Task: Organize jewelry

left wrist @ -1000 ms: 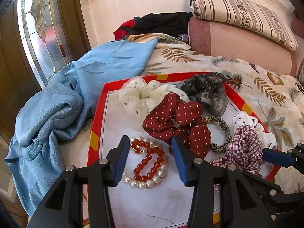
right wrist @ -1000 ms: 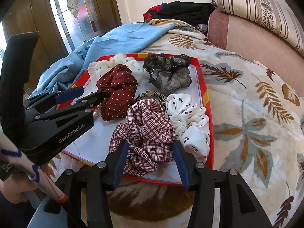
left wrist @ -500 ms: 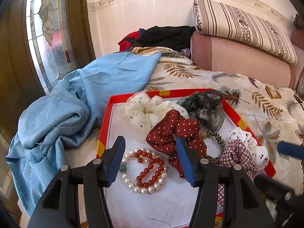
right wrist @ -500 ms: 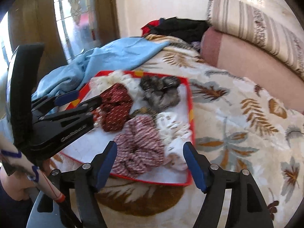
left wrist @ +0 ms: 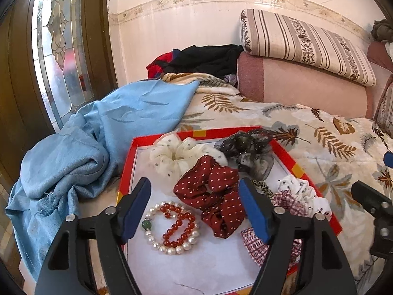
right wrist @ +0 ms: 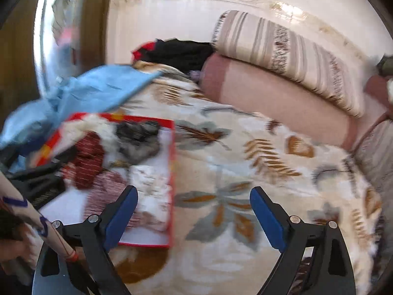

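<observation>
From the left wrist, the left gripper (left wrist: 192,206) now sits higher and further back than a second ago, its blue-padded jaws spread wide and holding nothing. Between them lie the pearl-and-red-bead bracelets (left wrist: 172,228), coiled together on the white floor of the red-rimmed shallow tray (left wrist: 127,162), which rests on the leaf-patterned bedspread (left wrist: 319,132). Just beside the bracelets is the dark red polka-dot scrunchie (left wrist: 211,196); behind it are the cream dotted scrunchie (left wrist: 174,154) and the sheer black scrunchie (left wrist: 250,152), and to the right the white printed scrunchie (left wrist: 302,194) above the plaid scrunchie (left wrist: 258,243). Nothing in the tray looks shifted. A crumpled light-blue garment (left wrist: 73,157) lies against the tray's left side.

From the right wrist, the picture is smeared by motion. The right gripper (right wrist: 194,218) has swung away from the plaid scrunchie it hovered over a second ago and now hangs over bare bedspread right of the tray, jaws wide apart and empty. The tray has slid to the left of this view.

I judge both grippers have backed off without taking anything, so the sorting has yet to begin or is between picks.
</observation>
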